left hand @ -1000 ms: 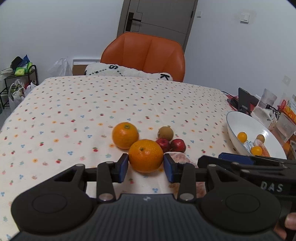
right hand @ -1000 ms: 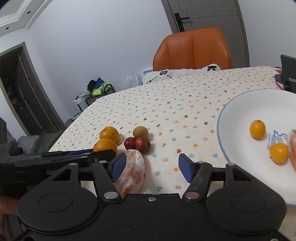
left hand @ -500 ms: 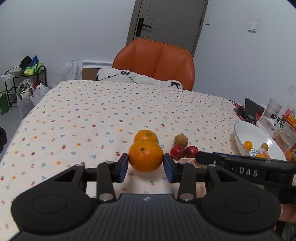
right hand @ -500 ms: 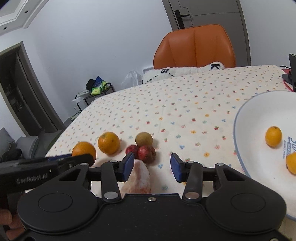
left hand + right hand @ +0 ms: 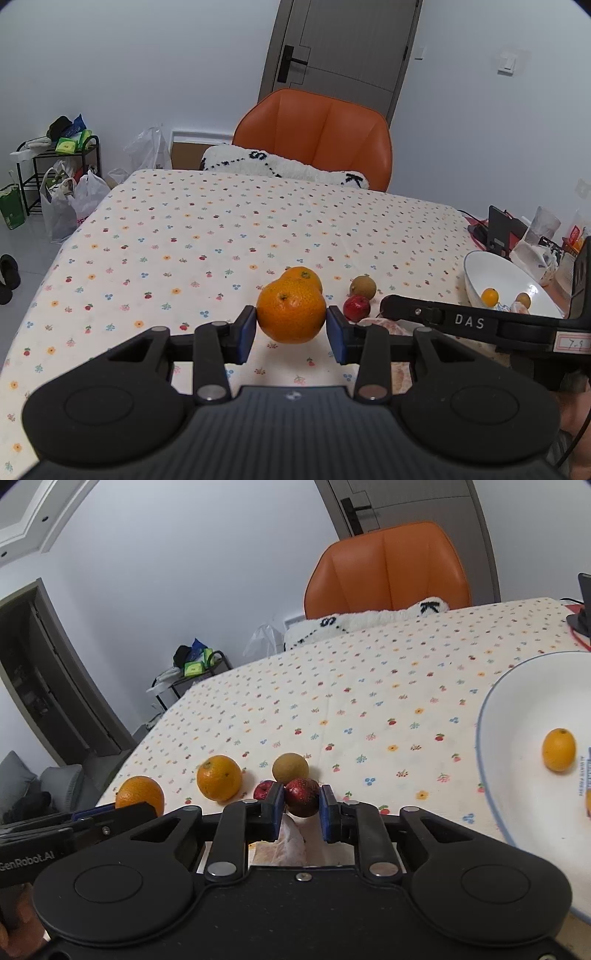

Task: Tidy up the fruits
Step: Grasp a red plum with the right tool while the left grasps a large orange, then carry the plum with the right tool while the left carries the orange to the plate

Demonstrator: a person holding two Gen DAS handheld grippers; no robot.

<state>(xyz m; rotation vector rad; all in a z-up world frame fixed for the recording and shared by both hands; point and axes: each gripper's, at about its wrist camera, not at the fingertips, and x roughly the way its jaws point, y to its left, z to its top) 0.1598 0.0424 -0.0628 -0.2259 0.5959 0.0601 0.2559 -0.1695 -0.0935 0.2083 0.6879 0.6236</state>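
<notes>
We are seeing a cream tablecloth (image 5: 221,236) with small coloured flowers, two orange oranges (image 5: 218,777), a dark red fruit (image 5: 302,796), a white bowl (image 5: 517,775) with blue rim, and an orange chair (image 5: 317,136).

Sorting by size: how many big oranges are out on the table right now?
2. One orange is clamped in the left gripper; the other orange sits on the tablecloth beside the small red fruits. None looks hidden.
</notes>
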